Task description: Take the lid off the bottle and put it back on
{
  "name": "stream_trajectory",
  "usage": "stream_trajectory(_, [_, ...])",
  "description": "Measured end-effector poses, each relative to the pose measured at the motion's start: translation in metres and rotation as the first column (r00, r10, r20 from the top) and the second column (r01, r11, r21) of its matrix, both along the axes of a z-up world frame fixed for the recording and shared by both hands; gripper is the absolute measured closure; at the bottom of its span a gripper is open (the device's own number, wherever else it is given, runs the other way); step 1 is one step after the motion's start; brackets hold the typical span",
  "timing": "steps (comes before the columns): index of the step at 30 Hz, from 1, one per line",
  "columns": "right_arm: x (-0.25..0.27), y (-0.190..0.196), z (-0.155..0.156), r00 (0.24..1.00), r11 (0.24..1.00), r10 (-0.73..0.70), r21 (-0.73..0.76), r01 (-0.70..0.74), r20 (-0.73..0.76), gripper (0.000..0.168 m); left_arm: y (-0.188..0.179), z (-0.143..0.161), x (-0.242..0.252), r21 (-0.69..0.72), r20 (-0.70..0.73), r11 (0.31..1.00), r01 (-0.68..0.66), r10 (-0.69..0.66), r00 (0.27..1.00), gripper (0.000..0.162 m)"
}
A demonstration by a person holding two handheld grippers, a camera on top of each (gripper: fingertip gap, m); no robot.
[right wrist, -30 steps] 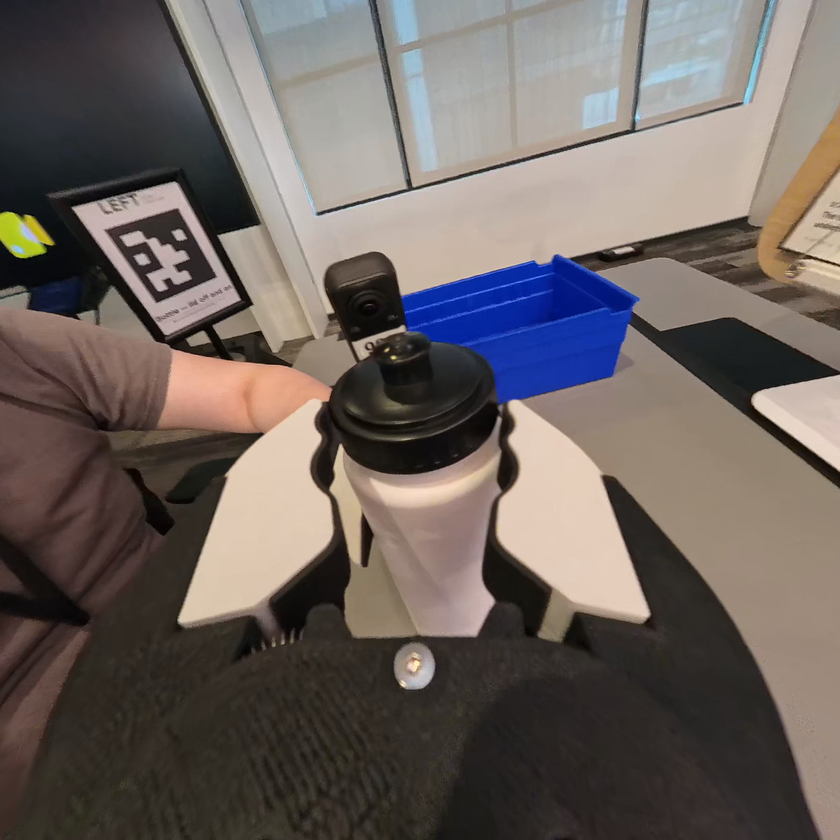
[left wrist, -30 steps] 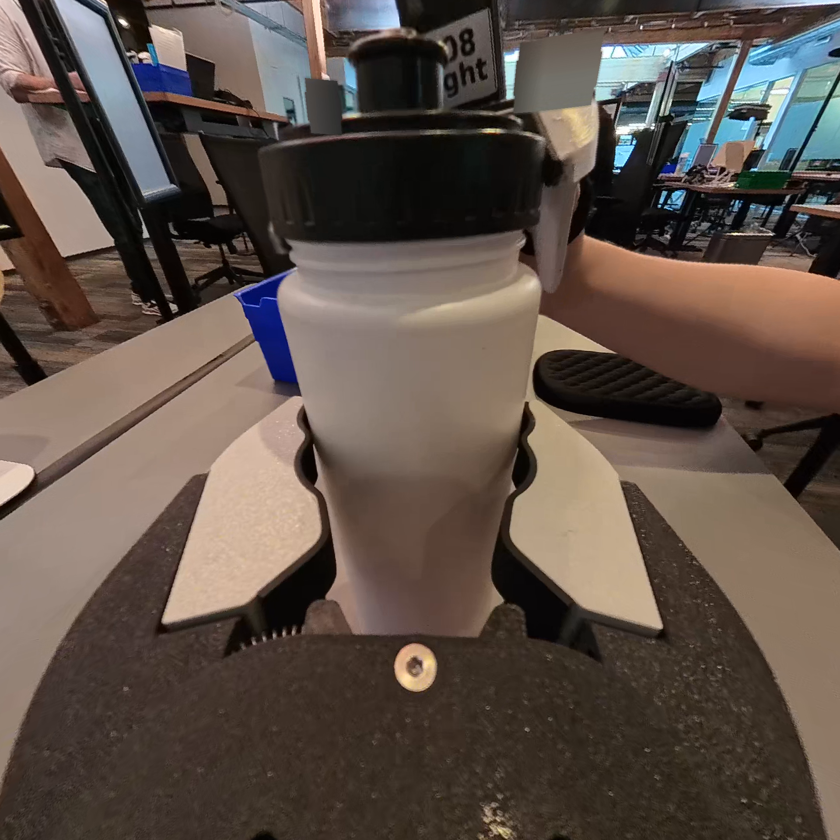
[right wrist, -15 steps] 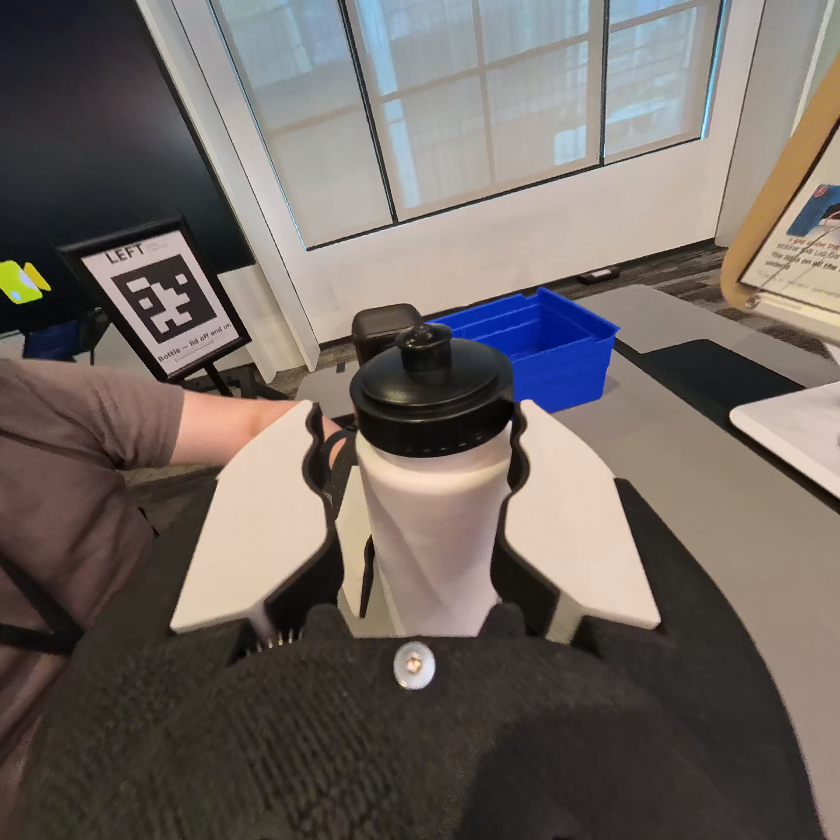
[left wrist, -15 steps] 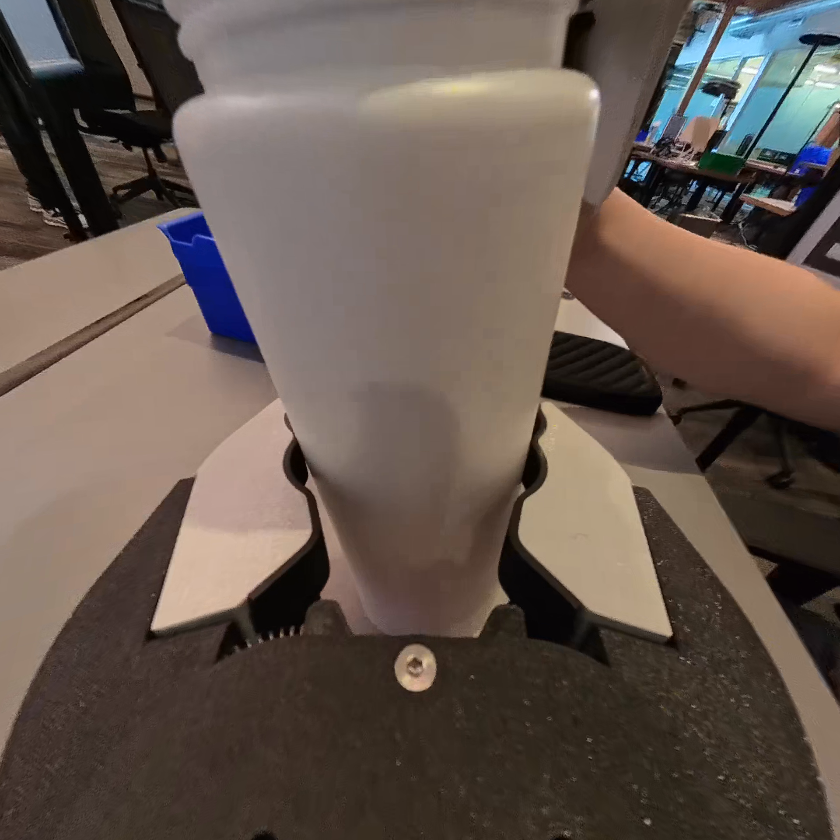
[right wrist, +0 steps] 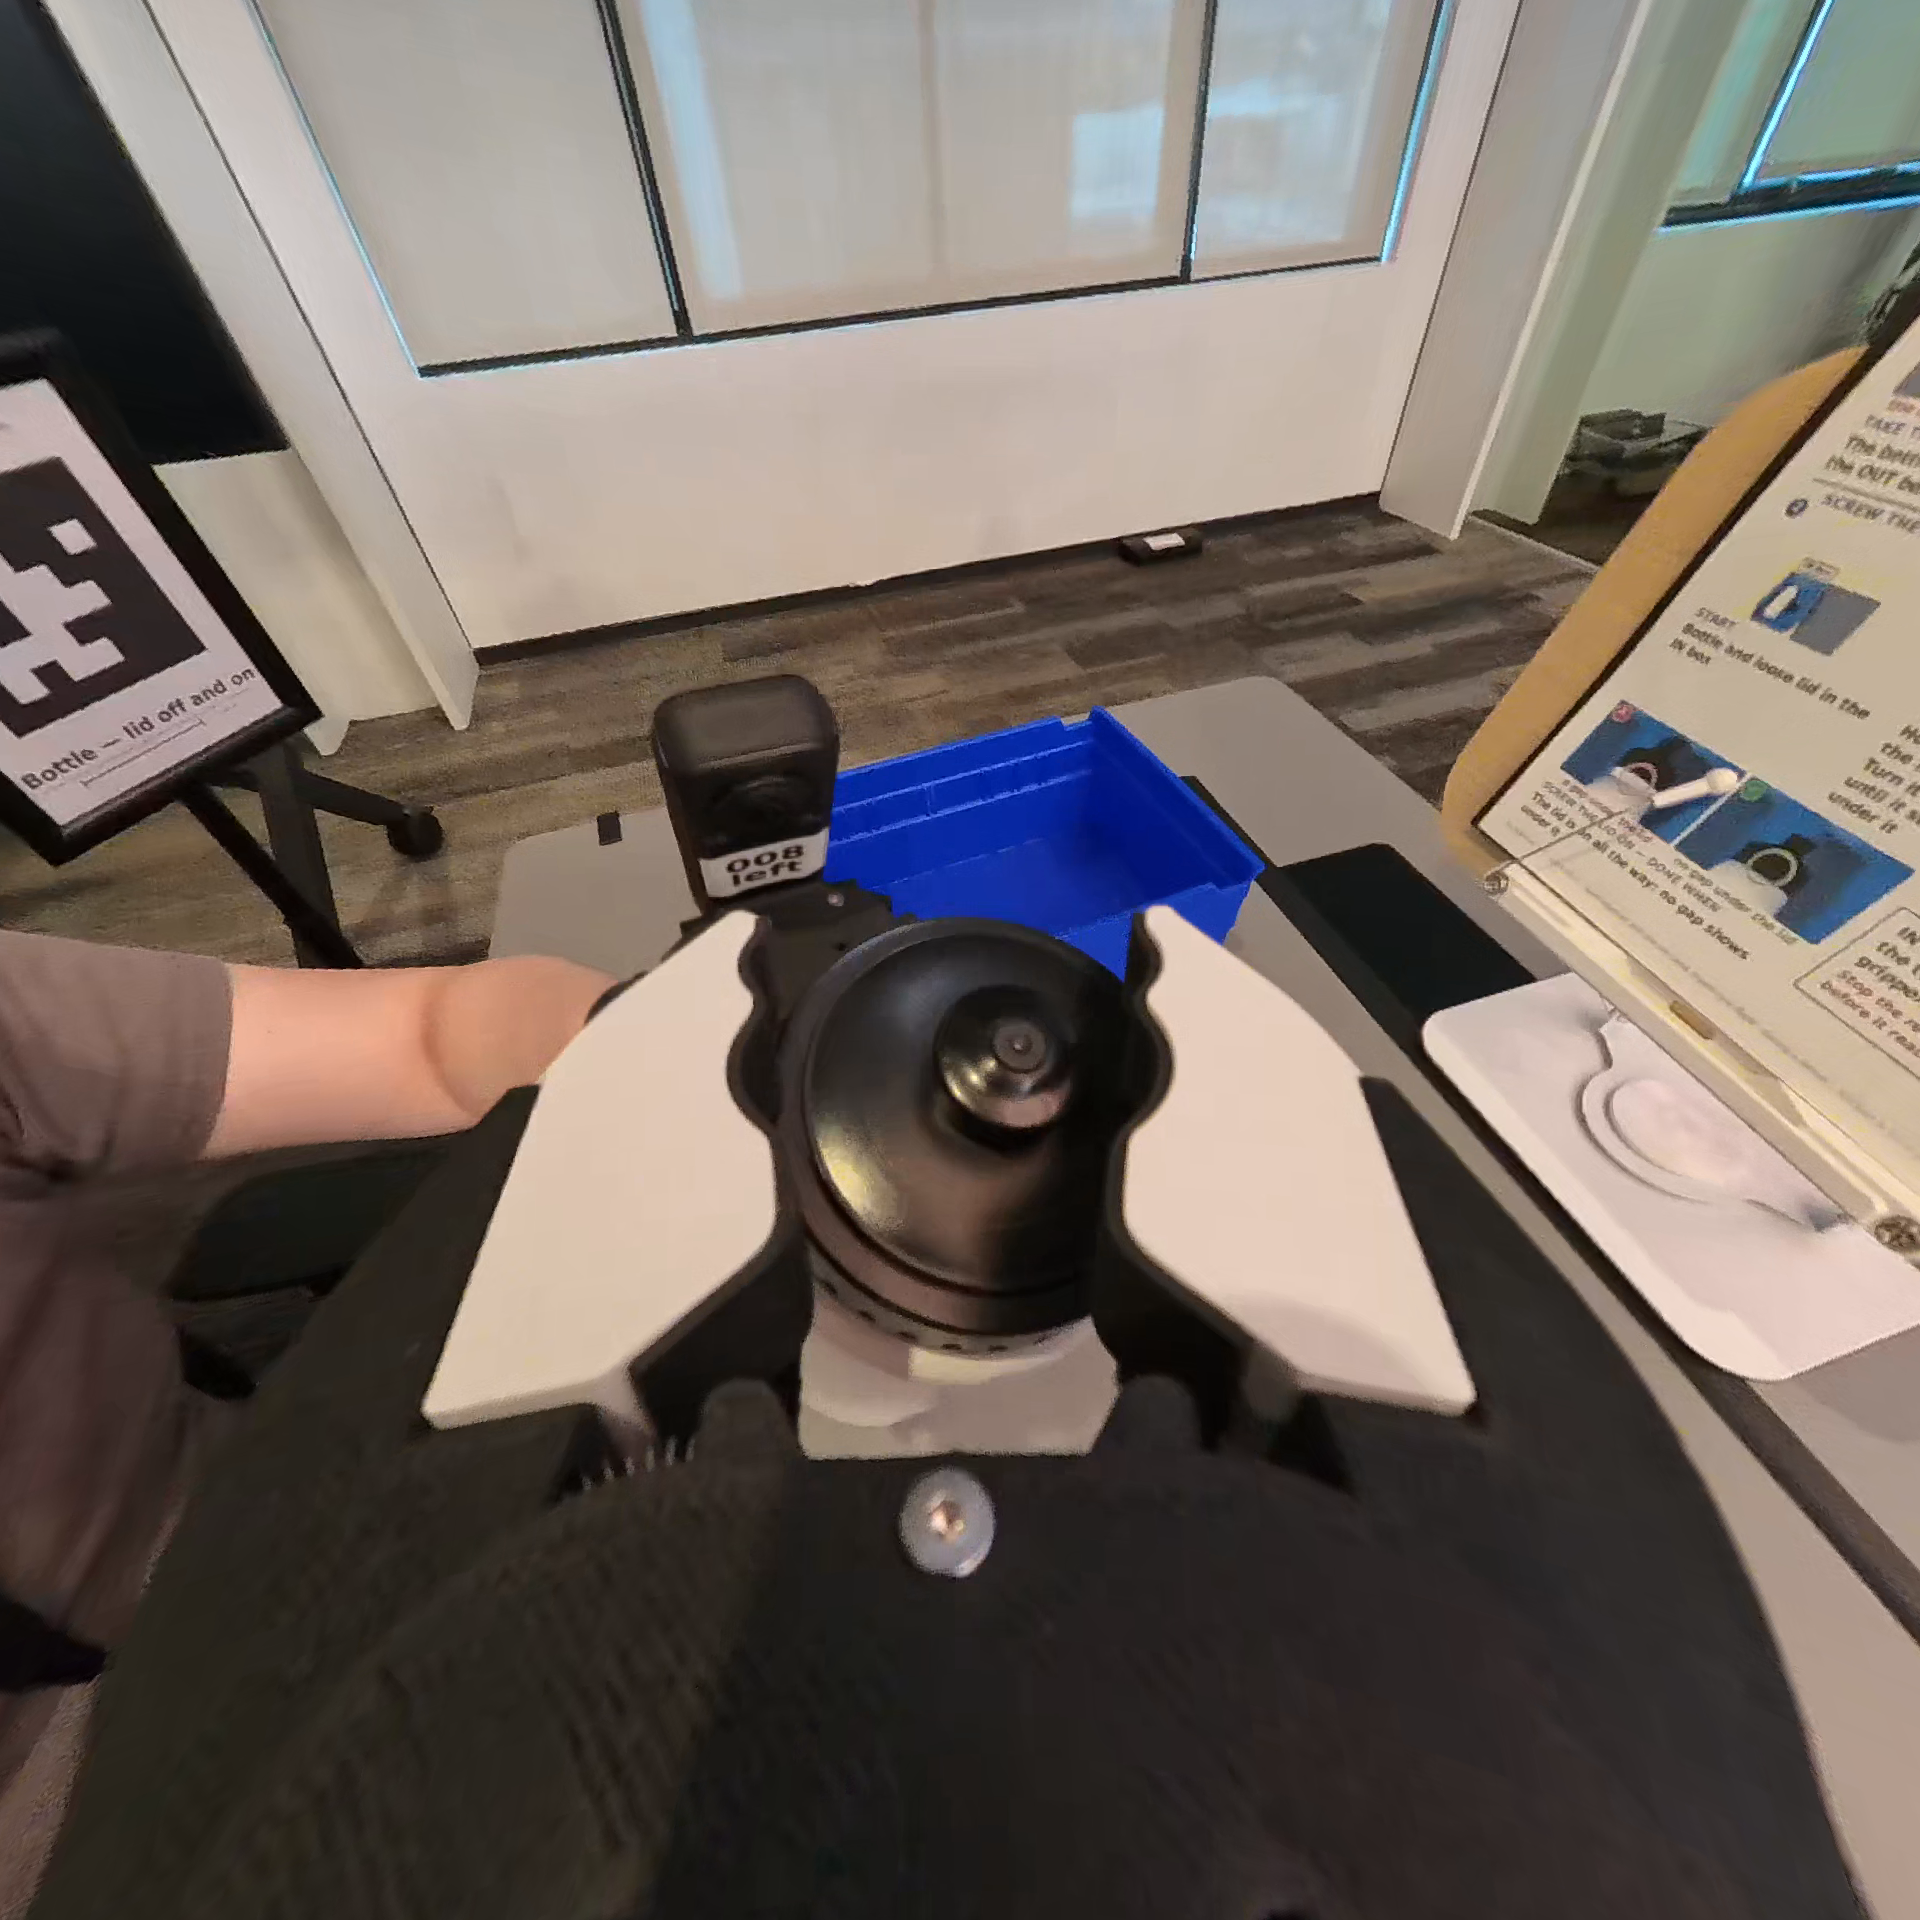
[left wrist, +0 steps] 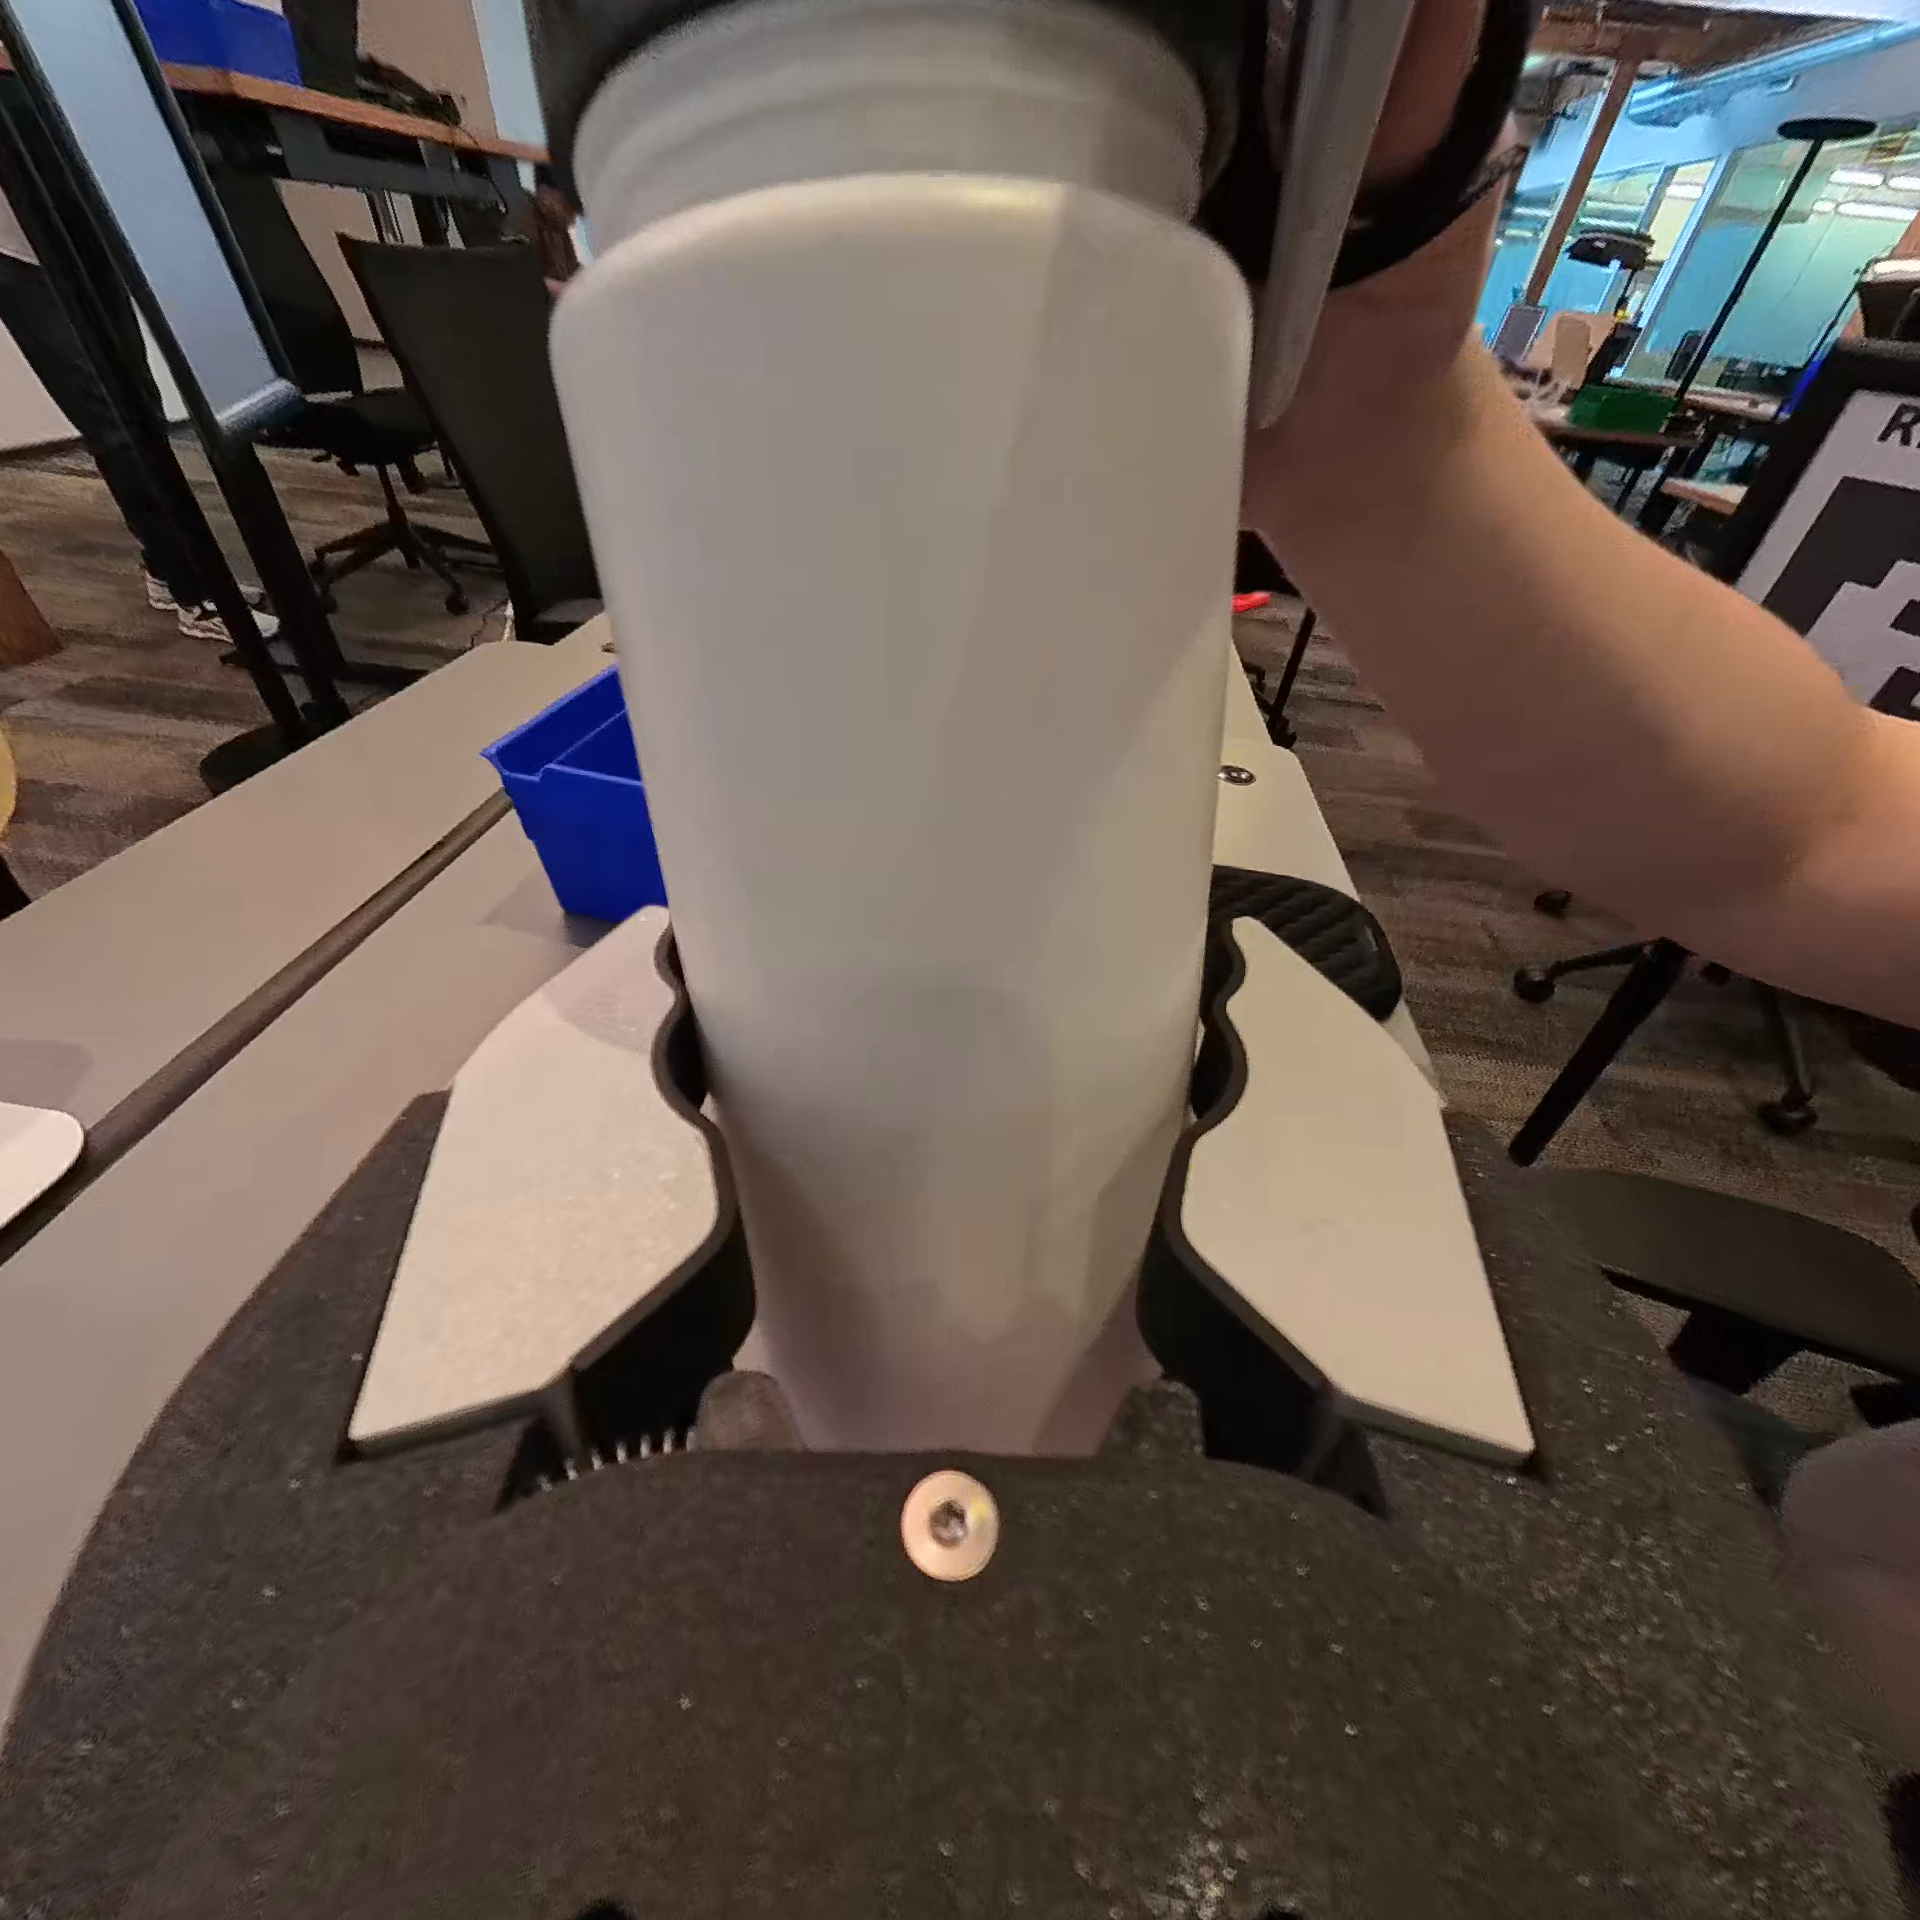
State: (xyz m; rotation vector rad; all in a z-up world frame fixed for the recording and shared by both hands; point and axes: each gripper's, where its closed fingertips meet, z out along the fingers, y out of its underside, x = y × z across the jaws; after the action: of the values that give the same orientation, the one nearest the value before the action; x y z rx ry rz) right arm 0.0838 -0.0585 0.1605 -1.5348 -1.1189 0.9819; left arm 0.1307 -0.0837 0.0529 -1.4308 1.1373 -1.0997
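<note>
Left gripper (left wrist: pixel 951 1049) clamps plain bottle (left wrist: pixel 914 665); right gripper (right wrist: pixel 945 1023) clamps lid (right wrist: pixel 935 1122).

White plastic bottle (left wrist: pixel 914 727), upright, body narrowing toward its base, held off the grey table, black screw lid (right wrist: pixel 951 1132) with a pull spout seated on its neck, ribbed around the rim

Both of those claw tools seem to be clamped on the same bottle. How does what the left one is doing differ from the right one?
The left gripper clamps the white bottle low on its body; the right gripper clamps the black lid at the top. The left one comes in from the side, across the bottle, while the right one looks down onto the lid's spout. Both are shut tight on their part, with the lid on the bottle.
</note>
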Motion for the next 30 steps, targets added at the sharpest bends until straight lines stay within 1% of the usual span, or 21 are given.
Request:
stream_trajectory(4, [0.004, 0.012, -0.017, 0.999, 0.998, -0.038, -0.052, 0.038, 0.007, 0.105, 0.009, -0.015, 0.007, -0.009, 0.038, 1.0, -0.007, 0.007, 0.999, 0.069])
stream_trajectory(7, [0.011, 0.016, -0.041, 0.996, 0.998, -0.053, -0.035, 0.055, 0.067, 0.105, 0.016, -0.037, 0.015, 0.011, 0.045, 0.999, -0.036, 0.035, 0.998, 0.069])
stream_trajectory(9, [0.016, 0.016, -0.058, 0.994, 0.999, -0.049, -0.01, 0.051, 0.102, 0.105, 0.019, -0.054, 0.021, 0.035, 0.036, 0.998, -0.052, 0.05, 0.998, 0.069])
stream_trajectory(11, [0.02, 0.015, -0.073, 0.994, 0.999, -0.039, 0.001, 0.039, 0.106, 0.105, 0.022, -0.07, 0.027, 0.058, 0.021, 0.996, -0.073, 0.072, 0.997, 0.069])
stream_trajectory(16, [0.023, 0.01, -0.099, 0.996, 1.0, -0.003, -0.007, 0.003, 0.084, 0.104, 0.019, -0.102, 0.038, 0.066, -0.025, 0.997, -0.038, 0.039, 0.999, 0.069])
stream_trajectory(21, [0.017, 0.005, -0.113, 0.992, 1.0, 0.02, 0.02, -0.022, 0.121, 0.103, 0.017, -0.116, 0.042, 0.08, -0.021, 0.997, -0.011, 0.012, 1.0, 0.068])
stream_trajectory(28, [0.012, 0.001, -0.114, 0.991, 0.997, 0.049, 0.046, -0.055, 0.124, 0.103, 0.018, -0.117, 0.041, 0.117, -0.004, 0.993, -0.015, 0.016, 1.0, 0.067])
stream_trajectory(30, [0.011, 0.0, -0.114, 0.991, 0.997, 0.055, 0.049, -0.061, 0.124, 0.103, 0.017, -0.117, 0.042, 0.117, 0.004, 0.993, -0.01, 0.009, 1.0, 0.06])
